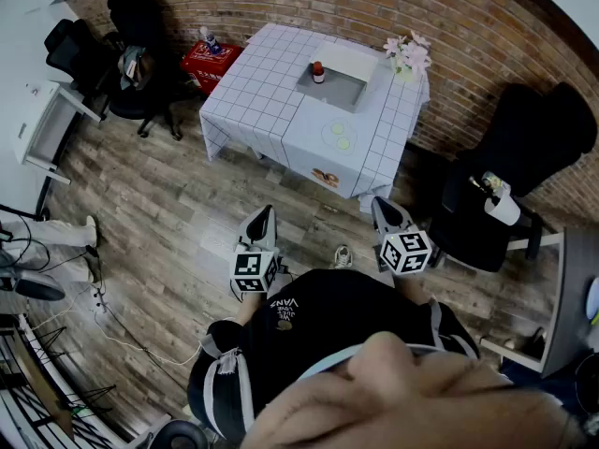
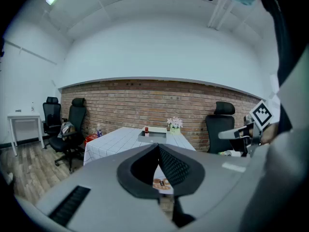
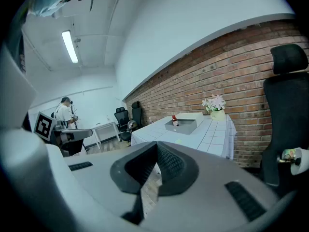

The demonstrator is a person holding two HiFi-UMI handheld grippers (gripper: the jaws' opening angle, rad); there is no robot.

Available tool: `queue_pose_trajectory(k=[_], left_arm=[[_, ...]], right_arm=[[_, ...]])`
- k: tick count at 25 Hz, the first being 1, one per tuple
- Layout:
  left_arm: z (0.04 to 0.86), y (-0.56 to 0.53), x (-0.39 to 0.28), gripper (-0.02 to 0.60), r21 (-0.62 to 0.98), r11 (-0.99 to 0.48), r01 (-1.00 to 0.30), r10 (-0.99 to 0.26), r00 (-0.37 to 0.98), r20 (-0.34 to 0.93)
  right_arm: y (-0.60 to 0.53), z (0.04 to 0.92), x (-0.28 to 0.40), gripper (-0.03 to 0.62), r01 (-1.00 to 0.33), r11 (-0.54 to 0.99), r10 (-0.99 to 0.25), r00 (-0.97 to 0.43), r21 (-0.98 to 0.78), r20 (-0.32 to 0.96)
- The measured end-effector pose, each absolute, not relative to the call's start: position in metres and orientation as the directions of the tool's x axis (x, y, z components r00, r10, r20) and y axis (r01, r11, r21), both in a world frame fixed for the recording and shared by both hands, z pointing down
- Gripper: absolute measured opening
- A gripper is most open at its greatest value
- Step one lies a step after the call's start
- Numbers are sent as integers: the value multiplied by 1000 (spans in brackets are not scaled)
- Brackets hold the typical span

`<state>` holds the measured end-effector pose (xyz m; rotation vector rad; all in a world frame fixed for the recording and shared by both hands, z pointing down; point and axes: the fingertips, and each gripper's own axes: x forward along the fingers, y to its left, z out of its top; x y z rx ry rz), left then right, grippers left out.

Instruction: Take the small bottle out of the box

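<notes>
The small bottle (image 1: 318, 71), dark with a red cap, stands upright in the left end of the open grey box (image 1: 339, 90) on the far table with the white grid cloth (image 1: 262, 101). Both grippers are held low in front of the person, a long way short of the table. My left gripper (image 1: 265, 212) and right gripper (image 1: 378, 203) point towards it, both shut and empty. In the left gripper view the pads meet at my left gripper (image 2: 158, 147), with the bottle (image 2: 146, 130) beyond. The right gripper view shows my right gripper (image 3: 156, 153) shut too, and the bottle (image 3: 175, 122) in the box (image 3: 182, 126).
A vase of pale flowers (image 1: 408, 54) stands at the table's far right corner. Black office chairs stand at the right (image 1: 510, 185) and far left (image 1: 131, 54). A red crate (image 1: 208, 62) sits on the floor left of the table. Cables (image 1: 56, 279) lie at the left.
</notes>
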<state>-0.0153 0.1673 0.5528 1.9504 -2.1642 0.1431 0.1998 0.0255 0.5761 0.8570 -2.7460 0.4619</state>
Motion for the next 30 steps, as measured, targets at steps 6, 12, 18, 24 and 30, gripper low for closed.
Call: queue_pose_trajectory(k=[6,12,18,24,30], left_arm=[[550,190,-19,11,76,99,-992,-971,-79,224],[550,210,-16,11,80,80,-994,-974,-61,216],[550,227,-16,11,88,87,-992,-975,-67,213],[546,236,-18,11,94,77,-993,-979,-58,198],[550,234,-19,11,95,71,-993,-980,-52,192]], right_arm=[[51,574,198,2,-590,775,-519,-798,-227,306],[74,573,202,3,-600,771,-529,-791,-216,307],[92,571,200,2,-596,775,-529,-794,-209,299],[99,565,199,3,-605,753,-551,-794,-258,256],[98,568,196,3,-607,749,-553,-794,-267,253]])
